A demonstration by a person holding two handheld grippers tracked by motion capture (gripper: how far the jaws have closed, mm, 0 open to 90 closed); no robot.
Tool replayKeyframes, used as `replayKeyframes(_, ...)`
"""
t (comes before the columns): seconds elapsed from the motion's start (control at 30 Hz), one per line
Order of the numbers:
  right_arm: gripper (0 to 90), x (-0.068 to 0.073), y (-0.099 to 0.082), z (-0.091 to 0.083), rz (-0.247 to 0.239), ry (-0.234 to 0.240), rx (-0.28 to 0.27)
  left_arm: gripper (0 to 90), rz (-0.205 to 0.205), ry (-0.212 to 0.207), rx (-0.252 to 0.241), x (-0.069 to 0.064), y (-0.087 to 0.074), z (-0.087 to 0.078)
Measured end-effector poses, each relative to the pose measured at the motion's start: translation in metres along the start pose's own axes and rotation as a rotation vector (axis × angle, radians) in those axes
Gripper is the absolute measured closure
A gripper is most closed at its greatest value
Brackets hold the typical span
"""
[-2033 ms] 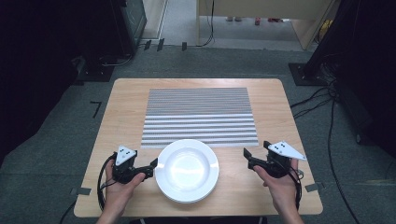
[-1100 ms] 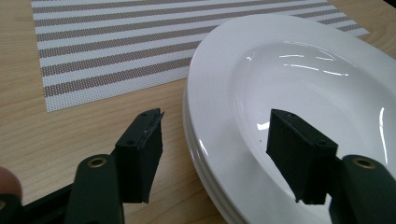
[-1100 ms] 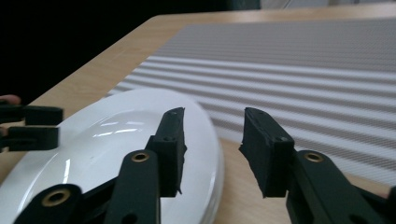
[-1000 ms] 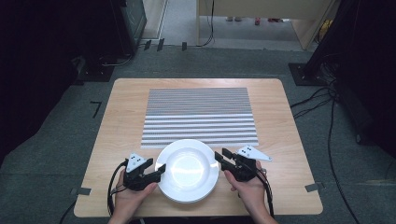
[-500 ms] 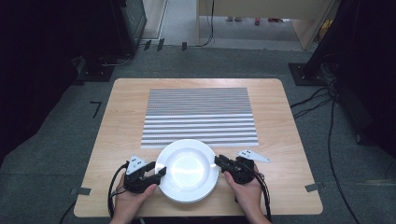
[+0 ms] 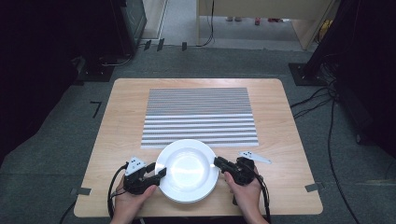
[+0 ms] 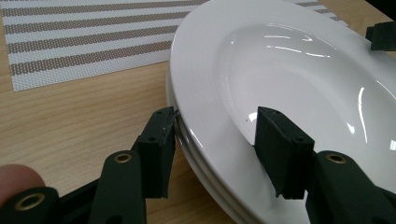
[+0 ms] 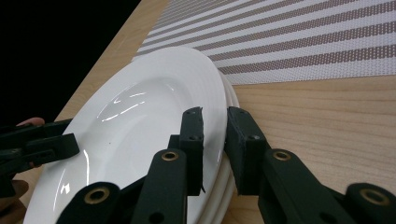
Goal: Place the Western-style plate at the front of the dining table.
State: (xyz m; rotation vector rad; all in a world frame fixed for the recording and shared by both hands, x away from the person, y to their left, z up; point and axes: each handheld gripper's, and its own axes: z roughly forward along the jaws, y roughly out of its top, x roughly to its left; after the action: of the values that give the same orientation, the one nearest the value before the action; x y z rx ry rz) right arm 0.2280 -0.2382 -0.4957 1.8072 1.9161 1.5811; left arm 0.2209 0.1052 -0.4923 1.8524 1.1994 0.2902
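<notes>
A stack of white plates [image 6: 187, 170] lies near the table's front edge, with two or three rims visible one under another in both gripper views. My left gripper [image 6: 159, 171] is at the stack's left rim, open: in the left gripper view [image 7: 217, 126] one jaw stands outside the rim and the other over the top plate [image 7: 289, 70]. My right gripper [image 6: 218, 162] is at the right rim. In the right gripper view [image 8: 215, 116] its jaws are shut on the top plate [image 8: 140, 121], one above the rim and one below it.
A brown-and-white striped placemat [image 6: 200, 116] covers the middle of the wooden table [image 6: 121, 121], just behind the plates. Dark equipment and cables stand on the floor around the table. Bare wood lies left and right of the plates.
Both grippers have moved inward from the sides to the plates' rims. The right gripper's jaws have come together on the top plate's rim.
</notes>
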Motion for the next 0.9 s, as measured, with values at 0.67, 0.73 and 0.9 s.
replayKeyframes(0.67, 78.3, 0.001, 0.001, 0.007, 0.099, 0.056, -0.023, 49.6, -0.128, -0.068, -0.004, 0.011, -0.004, 0.003)
replayKeyframes(0.73, 78.0, 0.001, 0.001, 0.008, 0.096, 0.059, -0.026, 49.7, -0.136, -0.071, -0.010, 0.011, -0.004, 0.003)
replayKeyframes(0.9, 78.2, 0.001, 0.001, 0.012, 0.076, 0.074, -0.051, 52.3, -0.171, -0.095, -0.046, 0.016, -0.005, 0.001)
